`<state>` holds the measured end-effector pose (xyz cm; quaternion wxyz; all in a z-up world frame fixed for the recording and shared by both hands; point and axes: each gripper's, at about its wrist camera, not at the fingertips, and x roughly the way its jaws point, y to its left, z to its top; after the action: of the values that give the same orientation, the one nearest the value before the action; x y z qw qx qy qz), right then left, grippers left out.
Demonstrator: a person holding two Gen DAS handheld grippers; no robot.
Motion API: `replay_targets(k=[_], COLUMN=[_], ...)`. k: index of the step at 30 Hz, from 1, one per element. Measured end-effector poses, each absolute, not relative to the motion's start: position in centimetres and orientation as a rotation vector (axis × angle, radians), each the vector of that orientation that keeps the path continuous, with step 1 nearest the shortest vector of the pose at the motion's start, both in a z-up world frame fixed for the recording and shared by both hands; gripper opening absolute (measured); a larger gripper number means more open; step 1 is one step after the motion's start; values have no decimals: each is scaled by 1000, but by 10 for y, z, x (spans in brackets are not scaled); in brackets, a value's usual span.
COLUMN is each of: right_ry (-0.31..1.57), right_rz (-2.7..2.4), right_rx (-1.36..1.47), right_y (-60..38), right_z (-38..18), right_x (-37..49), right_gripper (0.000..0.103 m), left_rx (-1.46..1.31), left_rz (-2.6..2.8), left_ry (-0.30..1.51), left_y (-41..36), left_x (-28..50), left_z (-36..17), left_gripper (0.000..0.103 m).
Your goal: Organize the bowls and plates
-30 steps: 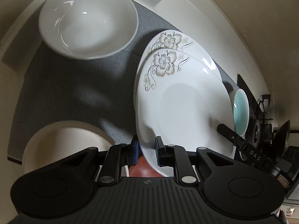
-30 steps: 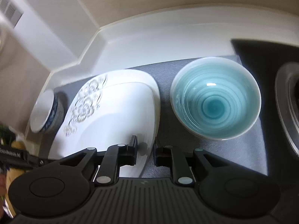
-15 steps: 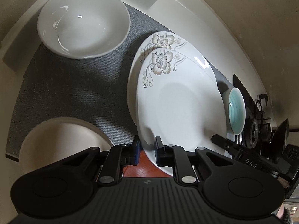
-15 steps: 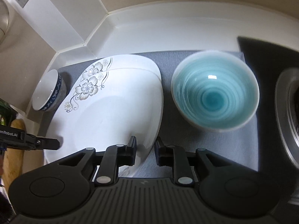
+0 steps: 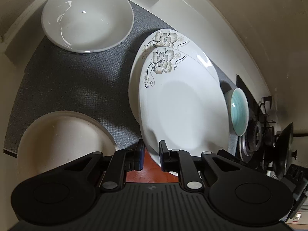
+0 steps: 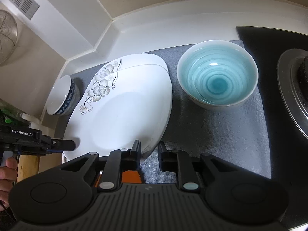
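Two white flowered plates lie stacked on the grey mat; the upper plate (image 5: pixel 182 105) sits slightly off the lower plate (image 5: pixel 134 80). My left gripper (image 5: pixel 151 154) is shut on the upper plate's near rim. In the right wrist view my right gripper (image 6: pixel 149 151) is shut on the same plate (image 6: pixel 123 111) at its opposite rim, and the left gripper (image 6: pixel 63 144) shows at the plate's left edge. A teal bowl (image 6: pixel 217 80) stands right of the plates. A white bowl with blue trim (image 5: pixel 86 17) stands at the far left.
A cream plate (image 5: pixel 61 138) lies at the mat's near left corner. A gas hob (image 5: pixel 265 130) with a dark pan lies to the right, past the teal bowl. White counter walls close the back. A person's hand (image 6: pixel 7 165) holds the left gripper.
The upper plate has slid and come down onto the lower plate, nearly lining up with it. Both grippers have kept their hold and moved with it.
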<state>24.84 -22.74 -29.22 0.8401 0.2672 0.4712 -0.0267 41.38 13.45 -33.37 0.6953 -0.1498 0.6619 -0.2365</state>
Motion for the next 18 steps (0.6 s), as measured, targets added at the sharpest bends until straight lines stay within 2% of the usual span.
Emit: replay_targets(k=[7, 18], right_ry=[973, 984], right_rz=[-119, -175], right_rx=[600, 566], right_y=[-228, -220], right_z=[-298, -311], right_x=[255, 277], right_gripper=[15, 15], left_rx=[-340, -316], left_rz=[-496, -458], left_ry=[1483, 1472], left_y=[136, 129], left_x=[421, 441], left_z=[-338, -345], left_gripper=[16, 16])
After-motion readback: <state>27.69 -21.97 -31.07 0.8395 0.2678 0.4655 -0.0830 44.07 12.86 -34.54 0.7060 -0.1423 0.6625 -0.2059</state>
